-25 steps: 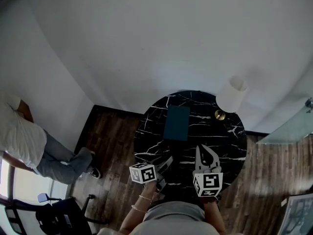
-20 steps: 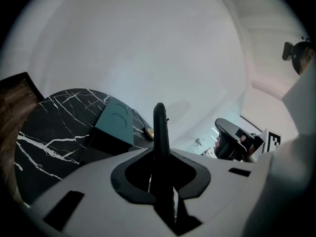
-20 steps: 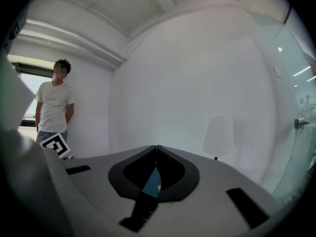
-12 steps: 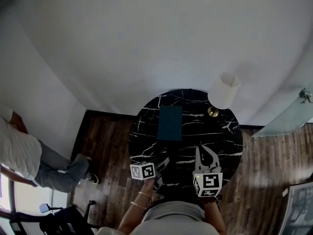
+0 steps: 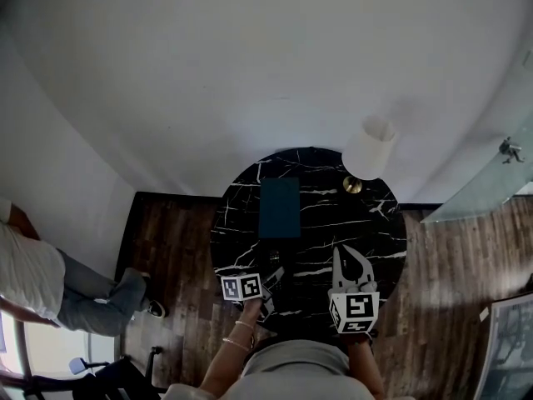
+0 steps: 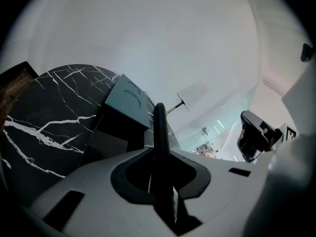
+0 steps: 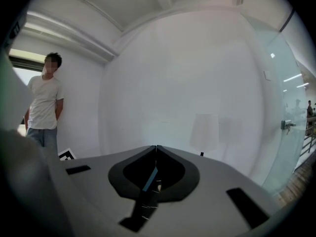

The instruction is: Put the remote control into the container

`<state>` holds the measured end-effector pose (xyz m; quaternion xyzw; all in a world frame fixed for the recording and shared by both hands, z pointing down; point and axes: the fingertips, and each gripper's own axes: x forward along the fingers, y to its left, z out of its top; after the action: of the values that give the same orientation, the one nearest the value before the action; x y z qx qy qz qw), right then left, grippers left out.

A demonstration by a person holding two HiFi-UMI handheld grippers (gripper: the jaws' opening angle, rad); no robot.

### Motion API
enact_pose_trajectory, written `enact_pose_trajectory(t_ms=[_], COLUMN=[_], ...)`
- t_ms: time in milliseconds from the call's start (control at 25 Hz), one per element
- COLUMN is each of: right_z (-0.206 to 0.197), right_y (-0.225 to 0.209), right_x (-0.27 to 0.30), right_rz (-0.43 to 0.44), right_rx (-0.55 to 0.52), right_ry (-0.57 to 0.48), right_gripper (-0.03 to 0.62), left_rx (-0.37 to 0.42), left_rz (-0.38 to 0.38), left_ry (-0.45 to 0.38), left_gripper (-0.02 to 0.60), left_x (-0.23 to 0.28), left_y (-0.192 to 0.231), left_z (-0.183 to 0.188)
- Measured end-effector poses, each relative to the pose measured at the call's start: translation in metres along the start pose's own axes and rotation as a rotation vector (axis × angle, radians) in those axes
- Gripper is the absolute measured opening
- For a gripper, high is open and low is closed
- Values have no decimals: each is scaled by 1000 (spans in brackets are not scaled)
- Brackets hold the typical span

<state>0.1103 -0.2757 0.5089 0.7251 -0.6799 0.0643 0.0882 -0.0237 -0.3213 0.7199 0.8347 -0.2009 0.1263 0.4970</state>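
Left gripper [image 6: 159, 153] pinching remote control [image 6: 159, 120] edge-on. Carry up-frame over container [image 5: 280, 207], lower flat inside, then release. Right gripper [image 7: 156, 148] pressed together, empty.

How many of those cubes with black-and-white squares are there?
2: one cube on the left gripper, the other on the right gripper. No more seem hidden.

White walls [image 5: 250, 73] curve round a corner floored in dark wood planks [image 5: 171, 223]. A round black marble table [image 5: 366, 232] with white veins stands close to the wall, bearing a lamp [image 5: 369, 147] with a white shade on a brass base. A glass panel [image 5: 475, 194] slants at the right. Daylight enters through a window [image 5: 21, 348] at lower left, beside what looks like an office chair [image 5: 108, 373].
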Motion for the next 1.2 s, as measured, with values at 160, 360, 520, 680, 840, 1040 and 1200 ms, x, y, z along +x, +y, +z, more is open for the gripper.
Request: enact_pose_trajectory(t_ms=[160, 360, 520, 680, 840, 1040, 1200], right_z=[-1, -4, -6, -8, -10, -11, -12], right_y=[-2, -9, -19, -25, -29, -31, -32], right_x=[0, -5, -10, -15, -18, -17, -17], right_rz=[-11, -37, -67, -86, -97, -99, -98], right_rx=[2, 3, 11, 15, 18, 15, 14], right_ry=[4, 12, 17, 23, 32, 42, 44], right_gripper=[12, 12, 12, 12, 12, 12, 12], left_rx=[-28, -64, -107, -118, -176, -224, -247], left_rz=[1, 6, 14, 42, 46, 84, 122], left_ry=[27, 72, 110, 182, 186, 224, 250], left_gripper=[67, 67, 67, 67, 67, 67, 67], left_x=[8, 19, 30, 41, 49, 58, 62], left_y=[9, 24, 37, 50, 61, 73, 80], left_z=[-6, -17, -25, -37, -39, -45, -50])
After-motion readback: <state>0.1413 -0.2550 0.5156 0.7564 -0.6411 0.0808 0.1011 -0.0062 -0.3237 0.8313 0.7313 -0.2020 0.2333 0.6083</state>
